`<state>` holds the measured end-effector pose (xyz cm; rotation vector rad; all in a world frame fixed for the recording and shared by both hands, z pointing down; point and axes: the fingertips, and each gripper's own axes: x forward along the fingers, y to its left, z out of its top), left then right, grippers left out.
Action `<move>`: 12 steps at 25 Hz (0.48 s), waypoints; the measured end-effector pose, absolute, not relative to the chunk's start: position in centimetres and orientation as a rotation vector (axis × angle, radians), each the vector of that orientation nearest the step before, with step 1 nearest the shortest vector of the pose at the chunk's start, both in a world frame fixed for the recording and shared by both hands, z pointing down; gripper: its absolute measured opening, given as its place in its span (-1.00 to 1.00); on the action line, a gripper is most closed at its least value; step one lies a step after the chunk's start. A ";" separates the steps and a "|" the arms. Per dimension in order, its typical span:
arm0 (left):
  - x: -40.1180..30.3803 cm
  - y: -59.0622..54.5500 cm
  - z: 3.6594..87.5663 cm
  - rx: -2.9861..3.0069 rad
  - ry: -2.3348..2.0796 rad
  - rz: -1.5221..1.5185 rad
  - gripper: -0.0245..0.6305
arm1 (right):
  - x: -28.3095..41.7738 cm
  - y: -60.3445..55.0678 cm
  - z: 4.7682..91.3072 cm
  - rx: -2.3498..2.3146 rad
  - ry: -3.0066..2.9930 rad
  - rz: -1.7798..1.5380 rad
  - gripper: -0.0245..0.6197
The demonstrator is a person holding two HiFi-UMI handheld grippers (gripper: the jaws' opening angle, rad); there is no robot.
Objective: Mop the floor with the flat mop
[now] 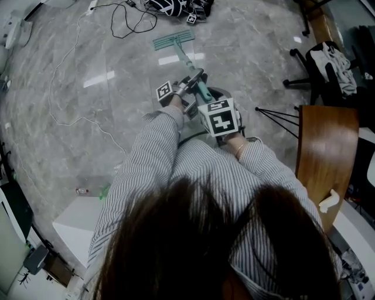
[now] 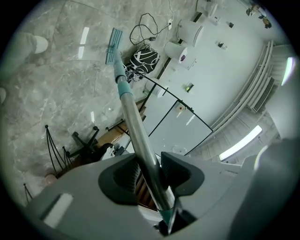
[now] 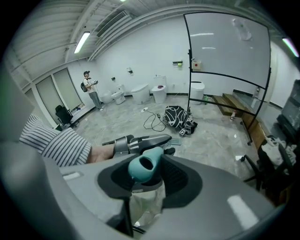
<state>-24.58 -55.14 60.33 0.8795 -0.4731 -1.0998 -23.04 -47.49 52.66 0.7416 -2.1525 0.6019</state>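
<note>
The flat mop has a teal head (image 1: 173, 40) lying flat on the grey marble floor ahead of me, and a teal and silver pole (image 1: 188, 65) running back to both grippers. My left gripper (image 1: 183, 94) is shut on the silver pole (image 2: 136, 126) partway up; the mop head (image 2: 113, 45) shows far down the pole. My right gripper (image 1: 210, 104) is shut on the teal handle end (image 3: 145, 168), which sticks out between its jaws. The left gripper (image 3: 140, 142) and a striped sleeve appear just beyond it.
A black bag (image 1: 176, 7) and loose cables (image 1: 126, 23) lie on the floor past the mop head. A wooden table (image 1: 325, 158), a black office chair (image 1: 325, 67) and thin tripod legs (image 1: 278, 117) stand to the right. A person (image 3: 92, 87) stands far off.
</note>
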 end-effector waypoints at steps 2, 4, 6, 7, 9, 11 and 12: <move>-22.7 -53.2 60.6 0.878 -0.482 -1.118 -0.46 | -21.0 -45.6 52.9 0.718 -2.154 0.589 -0.50; -20.6 -51.2 60.9 0.879 -0.486 -1.130 -0.46 | -18.8 -43.6 53.1 0.697 -2.156 0.579 -0.50; -18.8 -49.5 60.9 0.877 -0.491 -1.144 -0.46 | -16.9 -41.8 53.2 0.683 -2.159 0.572 -0.50; -18.0 -48.6 60.8 0.877 -0.494 -1.150 -0.46 | -16.0 -41.0 53.2 0.678 -2.159 0.568 -0.50; -16.5 -46.6 60.5 0.877 -0.494 -1.159 -0.46 | -14.5 -39.0 53.0 0.673 -2.158 0.565 -0.50; -15.1 -44.5 60.4 0.876 -0.489 -1.161 -0.46 | -13.0 -37.0 52.7 0.672 -2.157 0.571 -0.50; -14.4 -43.5 60.3 0.874 -0.488 -1.161 -0.46 | -12.3 -35.9 52.7 0.672 -2.156 0.574 -0.50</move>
